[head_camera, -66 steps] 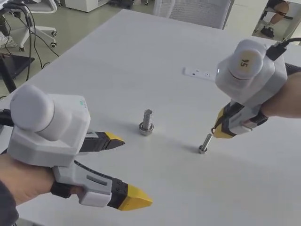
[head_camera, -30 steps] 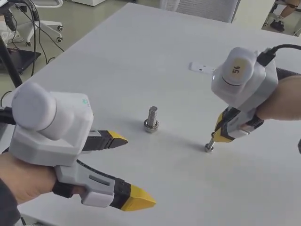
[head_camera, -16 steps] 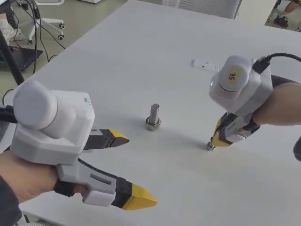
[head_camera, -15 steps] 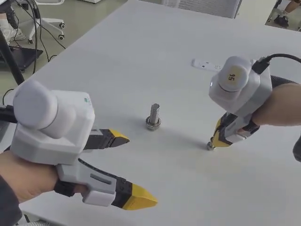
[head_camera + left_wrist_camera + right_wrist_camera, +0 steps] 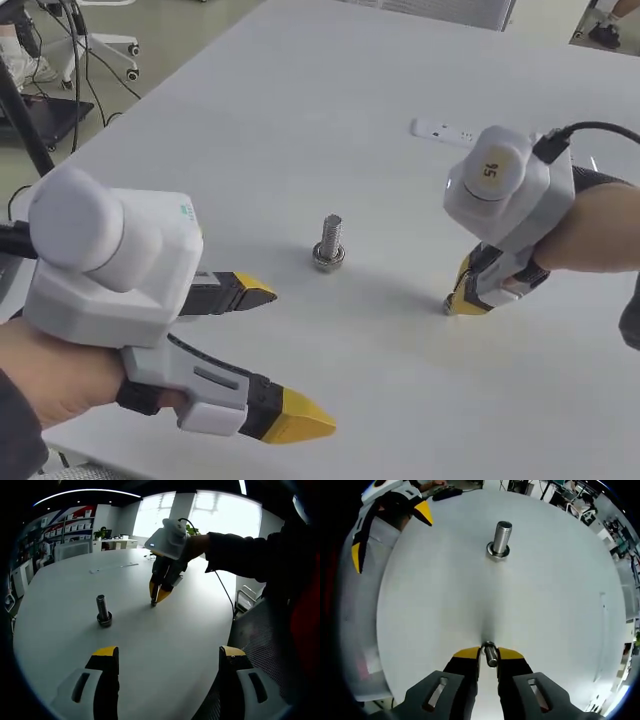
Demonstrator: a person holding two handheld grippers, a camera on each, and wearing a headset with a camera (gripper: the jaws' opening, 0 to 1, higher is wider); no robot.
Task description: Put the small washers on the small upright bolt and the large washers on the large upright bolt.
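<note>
The large bolt (image 5: 329, 243) (image 5: 103, 612) (image 5: 501, 540) stands upright mid-table with washers stacked round its base. My right gripper (image 5: 462, 300) (image 5: 490, 654) points down at the table to its right, shut on the small bolt (image 5: 490, 655), whose top shows between the yellow fingertips. In the head view the small bolt is almost hidden behind those tips. My left gripper (image 5: 285, 360) (image 5: 169, 652) hovers open and holds nothing at the near left. The left gripper view shows the right gripper (image 5: 159, 592) beyond the large bolt.
The white table (image 5: 300, 120) is bare around both bolts. A small white strip-shaped device (image 5: 445, 131) lies at the far right. Chairs and cables (image 5: 60, 60) stand on the floor beyond the table's left edge.
My right gripper has come down along the small bolt until its tips reach the table, covering the bolt. The left gripper has stayed put. The head camera has shifted slightly.
</note>
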